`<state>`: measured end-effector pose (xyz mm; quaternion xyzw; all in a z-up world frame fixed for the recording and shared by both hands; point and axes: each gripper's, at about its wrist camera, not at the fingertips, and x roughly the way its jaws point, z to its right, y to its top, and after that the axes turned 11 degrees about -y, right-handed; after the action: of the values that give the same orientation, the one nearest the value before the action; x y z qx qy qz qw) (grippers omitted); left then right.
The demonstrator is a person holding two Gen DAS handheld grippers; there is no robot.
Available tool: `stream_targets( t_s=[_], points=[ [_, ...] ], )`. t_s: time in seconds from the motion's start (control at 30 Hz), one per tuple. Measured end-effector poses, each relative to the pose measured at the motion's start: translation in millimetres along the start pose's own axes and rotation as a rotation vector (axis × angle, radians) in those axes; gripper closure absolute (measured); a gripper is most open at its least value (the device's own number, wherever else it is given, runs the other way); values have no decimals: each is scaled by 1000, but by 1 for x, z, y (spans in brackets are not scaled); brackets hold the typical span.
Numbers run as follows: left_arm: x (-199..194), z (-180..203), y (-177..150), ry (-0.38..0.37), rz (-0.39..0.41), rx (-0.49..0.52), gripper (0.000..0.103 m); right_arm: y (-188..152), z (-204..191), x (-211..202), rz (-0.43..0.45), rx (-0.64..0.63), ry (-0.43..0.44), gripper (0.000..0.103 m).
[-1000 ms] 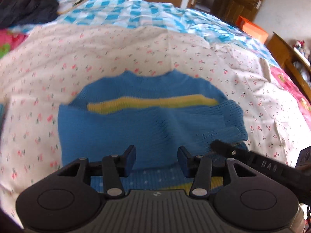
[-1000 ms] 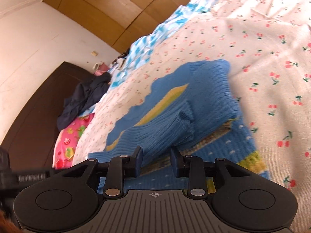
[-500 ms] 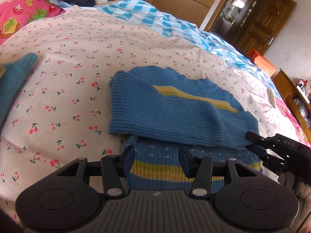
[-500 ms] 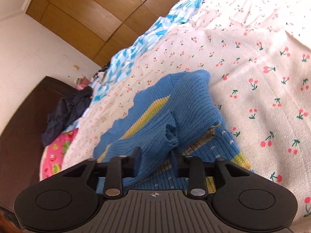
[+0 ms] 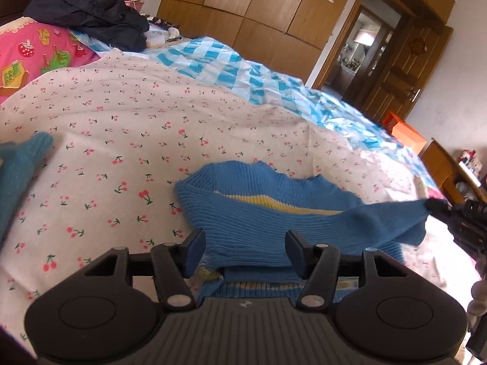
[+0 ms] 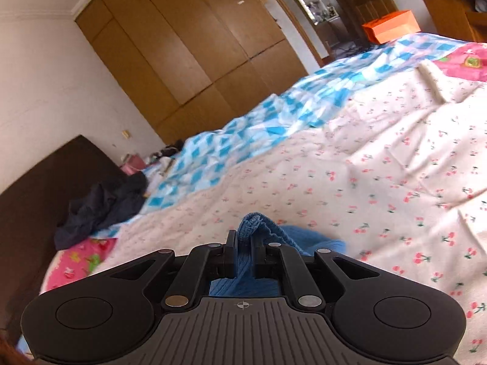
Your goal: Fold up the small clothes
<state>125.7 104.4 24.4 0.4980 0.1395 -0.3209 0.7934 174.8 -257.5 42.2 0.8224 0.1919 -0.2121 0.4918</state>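
A small blue knit sweater (image 5: pixel 258 213) with a yellow stripe lies on the cherry-print sheet (image 5: pixel 121 140). My left gripper (image 5: pixel 245 248) is open, its fingers on either side of the sweater's folded sleeve near the hem. My right gripper (image 6: pixel 243 249) is shut on the sleeve's cuff (image 6: pixel 254 222). In the left wrist view the right gripper (image 5: pixel 438 206) holds the sleeve end (image 5: pixel 404 216) stretched out to the right, off the bed.
A teal garment (image 5: pixel 18 170) lies at the left edge. Dark clothes (image 5: pixel 91 15) are piled by the pink pillow (image 5: pixel 33 57). A blue checked quilt (image 5: pixel 243 70) covers the far bed. Wooden wardrobes (image 5: pixel 243 6) and an orange box (image 5: pixel 406 133) stand behind.
My right gripper has closed on the sleeve cuff and lifted it, pulling the sleeve out to the right. My left gripper has tilted up and stays open over the sweater.
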Motion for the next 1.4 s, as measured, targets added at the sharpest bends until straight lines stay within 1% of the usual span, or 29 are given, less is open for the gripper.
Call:
stream_targets(
  t_s=[0.03,0.07,0.1,0.13,0.17,0.2,0.3,0.47,0.53,0.57,0.63,0.73,0.8,0.87,0.93,0.97,1.0,1.07,1.13,1.17,1.2,1.23,1.27,1.3,1.37,1.4],
  points=[
    [8,0,-2,20,-13,8,42,-5,9,14,-33,-3,-49,95],
    [17,0,-7,38,-31,12,42,-10,19,31,-94,-4,-89,95],
    [23,-1,-12,49,-54,11,42,-16,26,44,-154,-1,-108,95],
    [29,-2,-16,62,-77,10,42,-24,33,52,-186,3,-122,95],
    [33,-4,-23,85,-106,14,42,-28,35,54,-192,-4,-122,94],
    [35,-5,-28,95,-122,21,42,-31,36,52,-189,-10,-111,91],
    [30,-6,-38,99,-124,53,41,-28,38,47,-183,14,-79,90],
    [28,-7,-36,104,-115,31,41,-18,34,47,-205,96,-8,90],
    [26,-7,-35,103,-110,26,41,-15,26,50,-210,84,-23,91],
    [26,-7,-35,102,-108,23,41,-12,21,52,-216,72,-36,93],
    [23,-6,-33,99,-101,19,41,-4,12,55,-220,69,-22,94],
    [15,-5,-28,87,-66,7,41,14,-11,43,-174,53,45,95],
    [10,-5,-25,73,-37,-3,41,28,-27,23,-108,36,125,95],
    [6,-4,-23,61,-18,-13,41,36,-37,0,-37,17,192,95],
    [6,-5,-24,56,-13,-17,41,32,-33,-14,-17,24,203,95],
    [7,-6,-25,58,-18,-18,41,27,-27,-14,-30,38,190,95],
    [9,-8,-26,61,-24,-21,41,18,-17,-10,-53,50,157,95],
    [15,-12,-29,80,-47,-31,41,0,4,10,-126,58,38,95],
    [20,-16,-32,109,-75,-35,41,-16,28,37,-218,86,-91,95],
    [20,-18,-33,115,-77,-31,41,-22,38,47,-256,98,-132,95],
    [19,-18,-33,118,-73,-27,41,-27,45,51,-270,115,-135,95],
    [17,-19,-34,124,-67,-22,41,-27,46,51,-268,126,-126,94],
    [16,-19,-33,129,-62,-23,41,-26,45,49,-260,122,-125,91],
    [15,-20,-33,132,-57,-28,41,-23,41,46,-248,104,-134,91],
    [13,-21,-32,141,-40,-36,41,-18,31,37,-207,35,-159,90],
    [10,-19,-31,149,-23,-26,41,-17,27,32,-187,6,-166,90]
  ],
)
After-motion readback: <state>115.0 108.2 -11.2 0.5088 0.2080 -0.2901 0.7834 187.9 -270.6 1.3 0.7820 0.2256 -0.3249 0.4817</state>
